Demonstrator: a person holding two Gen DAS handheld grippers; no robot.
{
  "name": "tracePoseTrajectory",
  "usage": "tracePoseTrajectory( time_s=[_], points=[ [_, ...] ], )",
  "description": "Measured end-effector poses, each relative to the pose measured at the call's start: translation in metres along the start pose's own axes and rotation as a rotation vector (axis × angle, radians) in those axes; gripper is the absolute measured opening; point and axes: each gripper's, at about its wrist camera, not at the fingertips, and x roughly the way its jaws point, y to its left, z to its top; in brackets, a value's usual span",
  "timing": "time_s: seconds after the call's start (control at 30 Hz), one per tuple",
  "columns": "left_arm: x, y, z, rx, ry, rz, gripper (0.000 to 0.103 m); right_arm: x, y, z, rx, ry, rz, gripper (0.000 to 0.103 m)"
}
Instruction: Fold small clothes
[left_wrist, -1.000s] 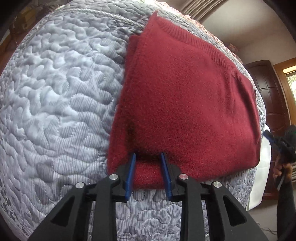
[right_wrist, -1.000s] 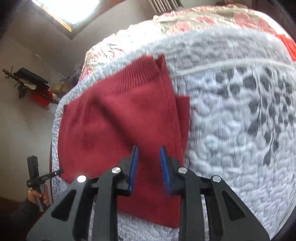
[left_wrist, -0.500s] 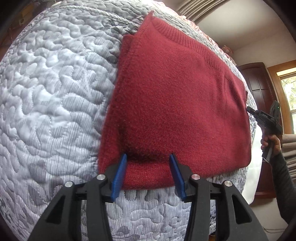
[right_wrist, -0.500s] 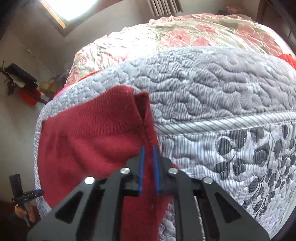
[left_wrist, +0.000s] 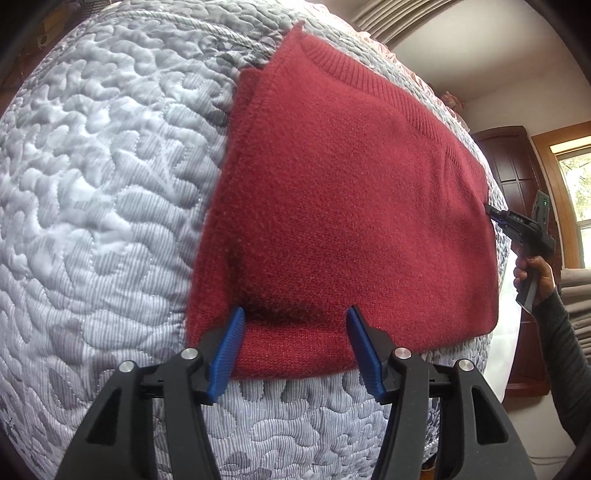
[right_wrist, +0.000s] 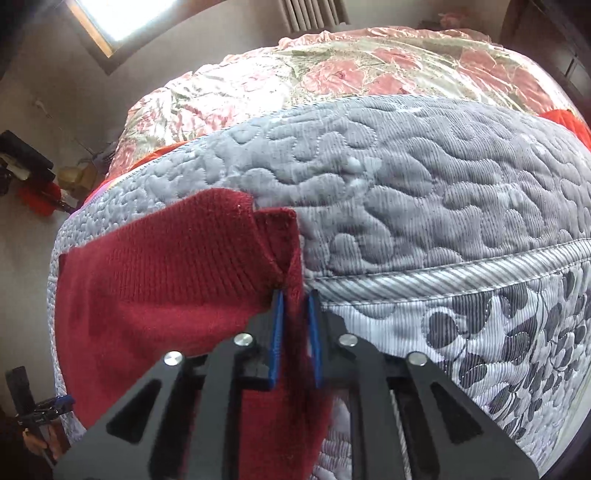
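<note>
A dark red knitted sweater (left_wrist: 351, 206) lies folded flat on a grey quilted mattress (left_wrist: 103, 177). My left gripper (left_wrist: 295, 317) is open wide at the sweater's near edge, its blue fingers straddling the folded hem and pinching nothing. In the right wrist view my right gripper (right_wrist: 295, 295) is shut on the sweater's side edge (right_wrist: 291, 258), just beside the ribbed band (right_wrist: 166, 258). From the left wrist view the right gripper (left_wrist: 517, 225) is small, held in a hand at the sweater's far right edge. The left gripper (right_wrist: 48, 406) also shows at the lower left of the right wrist view.
A pink floral bedspread (right_wrist: 369, 74) covers the bed beyond the grey mattress. A corded seam (right_wrist: 461, 269) marks the mattress edge, with a leaf-patterned side below it. A dark wooden door (left_wrist: 517, 166) and a window (left_wrist: 576, 177) stand to the right. Floor lies past the bed's edges.
My left gripper's fingers have spread wider at the near hem. My right gripper has moved up to the sweater's side edge and shut on it.
</note>
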Motion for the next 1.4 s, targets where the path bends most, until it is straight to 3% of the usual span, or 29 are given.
tracePoseTrajectory(
  time_s=[0.13,0.23,0.33,0.37,0.43,0.5,0.6,0.7,0.8,0.9,1.0,1.1,1.4],
  points=[
    [-0.022,0.000,0.005,-0.028,0.006,-0.061,0.059,-0.040,0.021,-0.011,-0.028,-0.075,0.030,0.029],
    [-0.050,0.010,0.019,-0.071,-0.074,-0.098,0.068,-0.043,0.043,-0.037,-0.095,-0.021,0.071,0.030],
    [-0.060,0.031,0.048,-0.124,-0.118,-0.093,0.071,-0.017,0.031,-0.055,-0.074,0.054,0.001,0.031],
    [-0.058,0.036,0.060,-0.127,-0.117,-0.095,0.071,-0.011,0.021,-0.058,-0.041,0.065,-0.013,0.027],
    [-0.050,0.047,0.083,-0.157,-0.103,-0.110,0.073,-0.017,0.019,-0.061,-0.011,0.035,-0.034,0.023],
    [-0.037,0.054,0.106,-0.189,-0.074,-0.151,0.074,-0.038,0.040,-0.071,-0.048,-0.008,-0.054,0.049],
    [-0.013,0.055,0.133,-0.193,-0.020,-0.198,0.077,-0.067,0.118,-0.108,-0.308,-0.075,-0.104,0.061],
    [0.014,0.056,0.150,-0.199,0.050,-0.183,0.077,-0.072,0.209,-0.176,-0.645,-0.117,-0.139,0.071],
    [0.030,0.048,0.161,-0.180,0.086,-0.179,0.077,-0.056,0.281,-0.246,-0.905,-0.155,-0.138,0.079],
    [0.038,0.038,0.170,-0.148,0.105,-0.183,0.077,-0.025,0.333,-0.293,-1.108,-0.215,-0.209,0.080],
    [0.047,0.039,0.176,-0.135,0.129,-0.171,0.073,0.006,0.369,-0.313,-1.191,-0.262,-0.257,0.083],
    [0.055,0.035,0.181,-0.127,0.147,-0.157,0.058,0.038,0.396,-0.325,-1.279,-0.284,-0.315,0.083],
    [0.054,0.053,0.180,-0.126,0.160,-0.181,0.050,0.076,0.455,-0.325,-1.331,-0.335,-0.382,0.083]
  ],
)
